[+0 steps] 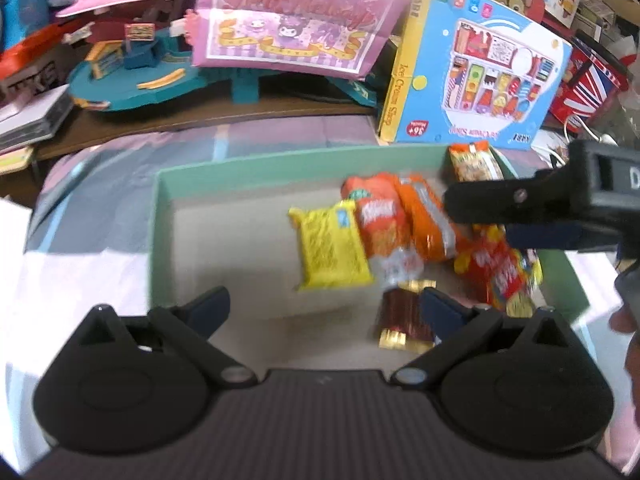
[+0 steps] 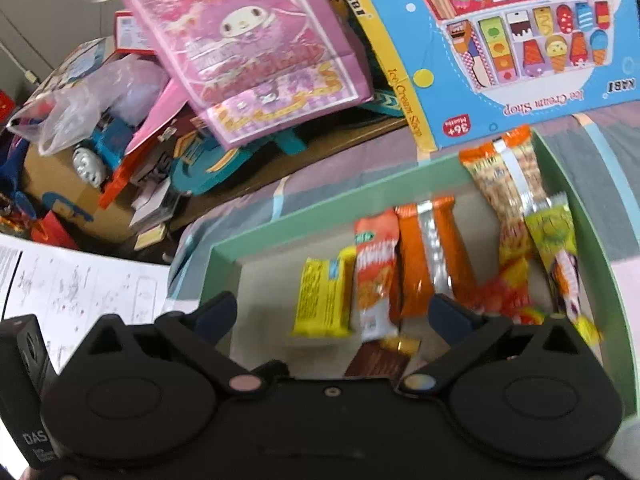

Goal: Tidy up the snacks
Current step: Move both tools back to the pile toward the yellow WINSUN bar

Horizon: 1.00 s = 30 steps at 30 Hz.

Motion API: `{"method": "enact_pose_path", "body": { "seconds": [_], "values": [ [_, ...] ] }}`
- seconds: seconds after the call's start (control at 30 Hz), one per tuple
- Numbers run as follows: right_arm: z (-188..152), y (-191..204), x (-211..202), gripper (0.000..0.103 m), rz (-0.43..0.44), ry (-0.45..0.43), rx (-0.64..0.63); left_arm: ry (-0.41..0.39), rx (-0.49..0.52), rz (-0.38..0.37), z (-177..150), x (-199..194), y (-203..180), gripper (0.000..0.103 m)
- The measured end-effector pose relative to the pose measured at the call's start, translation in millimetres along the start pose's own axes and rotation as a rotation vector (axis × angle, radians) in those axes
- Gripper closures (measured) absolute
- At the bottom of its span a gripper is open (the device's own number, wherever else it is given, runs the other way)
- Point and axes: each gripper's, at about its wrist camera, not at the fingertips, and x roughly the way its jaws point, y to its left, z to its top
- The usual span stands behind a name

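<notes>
A shallow green box point(image 1: 256, 166) point(image 2: 280, 232) holds several snack packs. A yellow pack point(image 1: 330, 246) point(image 2: 324, 298) lies left of orange packs point(image 1: 430, 220) point(image 2: 420, 256), with a red-yellow pack point(image 1: 496, 272) to the right and a brown bar with gold ends point(image 1: 404, 316) point(image 2: 384, 360) nearest. My left gripper point(image 1: 324, 306) is open and empty over the box's near part. My right gripper point(image 2: 334, 312) is open and empty above the box; in the left wrist view it reaches in from the right point(image 1: 500, 210).
An upside-down blue "Ice Cream Shop" toy box point(image 1: 476, 68) point(image 2: 520, 40) stands just behind the green box. A pink gift bag point(image 1: 296, 12) point(image 2: 248, 52) and a teal toy set point(image 1: 140, 76) crowd the back. A printed sheet point(image 2: 80, 288) lies to the left.
</notes>
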Motion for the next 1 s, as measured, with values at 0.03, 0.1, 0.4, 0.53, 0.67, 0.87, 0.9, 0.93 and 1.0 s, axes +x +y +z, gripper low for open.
{"method": "enact_pose_path", "body": {
  "seconds": [0.03, 0.1, 0.4, 0.53, 0.67, 0.87, 0.9, 0.93, 1.0],
  "values": [
    [-5, 2, -5, 0.000, 0.001, 0.001, -0.003, -0.004, 0.005, 0.000, -8, -9, 2, 0.000],
    [-18, 7, -16, 0.000, 0.005, 0.009, -0.021, -0.011, 0.015, 0.007, -23, -24, 8, 0.000],
    [-75, 28, -35, 0.000, 0.018, 0.066, -0.057, -0.004, 0.004, 0.043, -89, -66, 42, 0.000],
    [-97, 37, -26, 0.000, 0.015, 0.109, -0.069, 0.020, 0.015, 0.071, -114, -65, 50, 0.000],
    [-115, 48, -19, 0.009, 0.009, 0.132, -0.098, 0.044, 0.036, 0.082, -132, -59, 55, 0.000],
    [-124, 59, -3, 0.037, -0.002, 0.163, -0.127, 0.078, 0.087, 0.062, -147, -48, 59, 0.000],
    [-125, 59, -1, 0.041, -0.006, 0.167, -0.131, 0.085, 0.088, 0.055, -149, -47, 60, 0.000],
    [-125, 59, 1, 0.047, -0.008, 0.171, -0.134, 0.091, 0.089, 0.050, -150, -45, 61, 0.000],
    [-123, 57, 7, 0.058, -0.017, 0.173, -0.136, 0.096, 0.087, 0.055, -152, -42, 61, 0.000]
  ]
}}
